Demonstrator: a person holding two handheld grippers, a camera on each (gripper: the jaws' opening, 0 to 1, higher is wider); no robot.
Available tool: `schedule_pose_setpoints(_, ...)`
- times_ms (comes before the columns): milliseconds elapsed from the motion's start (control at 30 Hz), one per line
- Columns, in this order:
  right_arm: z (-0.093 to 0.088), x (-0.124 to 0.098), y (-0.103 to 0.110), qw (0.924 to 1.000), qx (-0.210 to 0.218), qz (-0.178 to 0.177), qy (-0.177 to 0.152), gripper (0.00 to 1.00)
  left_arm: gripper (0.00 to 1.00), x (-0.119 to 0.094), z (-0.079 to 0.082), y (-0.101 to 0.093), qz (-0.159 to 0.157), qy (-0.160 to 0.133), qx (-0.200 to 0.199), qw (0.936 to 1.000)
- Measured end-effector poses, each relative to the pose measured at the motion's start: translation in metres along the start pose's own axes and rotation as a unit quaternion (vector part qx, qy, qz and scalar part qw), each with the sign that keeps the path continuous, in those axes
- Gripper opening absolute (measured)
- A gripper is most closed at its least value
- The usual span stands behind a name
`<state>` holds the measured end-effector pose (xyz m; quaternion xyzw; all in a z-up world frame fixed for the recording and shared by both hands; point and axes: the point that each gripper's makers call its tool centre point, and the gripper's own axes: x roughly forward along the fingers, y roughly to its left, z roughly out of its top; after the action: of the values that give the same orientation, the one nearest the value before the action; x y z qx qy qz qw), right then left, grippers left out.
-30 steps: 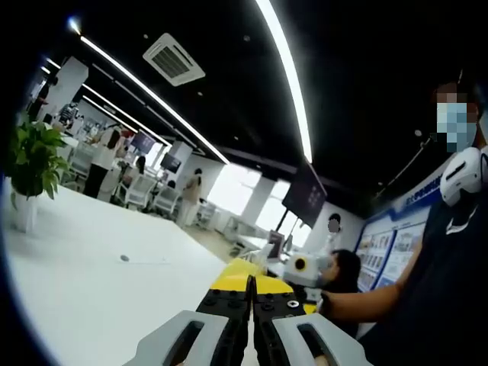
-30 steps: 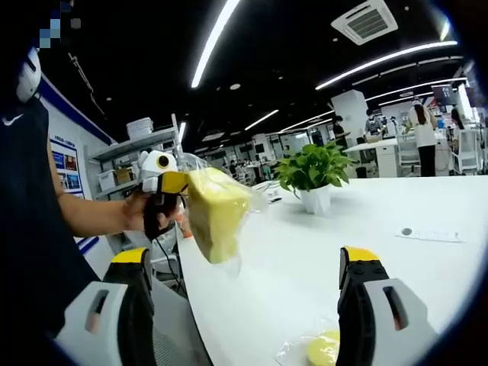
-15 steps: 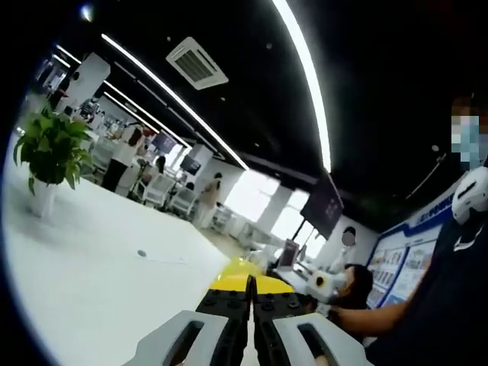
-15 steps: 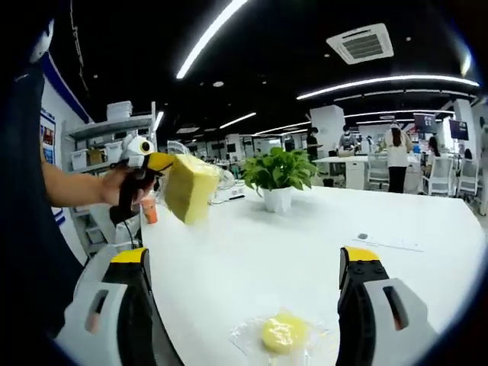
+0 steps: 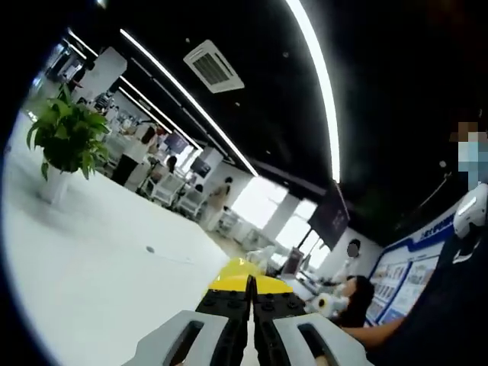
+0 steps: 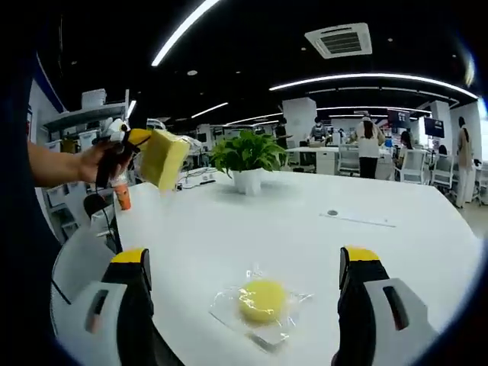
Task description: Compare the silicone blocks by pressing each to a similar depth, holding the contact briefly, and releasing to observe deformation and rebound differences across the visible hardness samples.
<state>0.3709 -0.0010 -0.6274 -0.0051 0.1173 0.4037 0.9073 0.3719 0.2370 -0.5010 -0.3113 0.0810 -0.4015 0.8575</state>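
A thick yellow silicone block (image 6: 162, 156) hangs in the air over the white table's (image 6: 229, 229) far left corner. The left gripper (image 6: 128, 140), held by a hand, is shut on it. In the left gripper view that gripper (image 5: 250, 287) has its jaws closed together, with the block's yellow edge (image 5: 242, 273) just beyond the tips. A round yellow silicone sample (image 6: 261, 299) lies in a clear plastic bag on the table. The right gripper (image 6: 245, 258) hovers over it, open, one jaw on each side and nothing between them.
A potted green plant (image 6: 245, 156) stands at the back of the table, and its leaves (image 5: 67, 145) reach up at the left. A small dark disc (image 6: 332, 213) lies on a paper strip. An orange bottle (image 6: 122, 197) and a white chair (image 6: 80, 263) are at the left edge.
The right gripper view has tipped down, bringing the round sample fully between its jaws. The left gripper with the yellow block has drawn farther off to the left.
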Motion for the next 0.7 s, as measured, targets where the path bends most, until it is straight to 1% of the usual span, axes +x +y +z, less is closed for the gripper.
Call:
schedule_pose_setpoints(100,-0.007,-0.006,-0.002,0.9999,0.007,-0.006,0.007,0.96,0.00,0.001,-0.002,0.003,0.000,0.000,-0.005,1.0000)
schedule_pose_setpoints(300,-0.022,-0.015,-0.009,0.9994,0.011,-0.024,0.020,0.96,0.00,0.000,-0.013,0.013,-0.001,0.011,-0.020,0.9997)
schedule_pose_setpoints(400,-0.029,-0.019,-0.012,0.9989,0.015,-0.033,0.030,0.96,0.00,0.000,-0.017,0.018,0.004,0.013,-0.030,0.9995)
schedule_pose_setpoints(467,-0.026,-0.024,-0.013,0.9992,0.004,-0.037,0.013,0.96,0.00,-0.001,-0.020,0.018,0.002,0.016,-0.034,0.9993)
schedule_pose_setpoints(567,-0.028,-0.026,-0.012,0.9993,0.006,-0.035,0.010,0.96,0.00,-0.004,-0.024,0.018,-0.001,0.027,-0.033,0.9991)
schedule_pose_setpoints(700,-0.029,-0.029,-0.015,0.9990,0.005,-0.044,0.005,0.96,0.00,-0.005,-0.025,0.020,0.001,0.029,-0.035,0.9990)
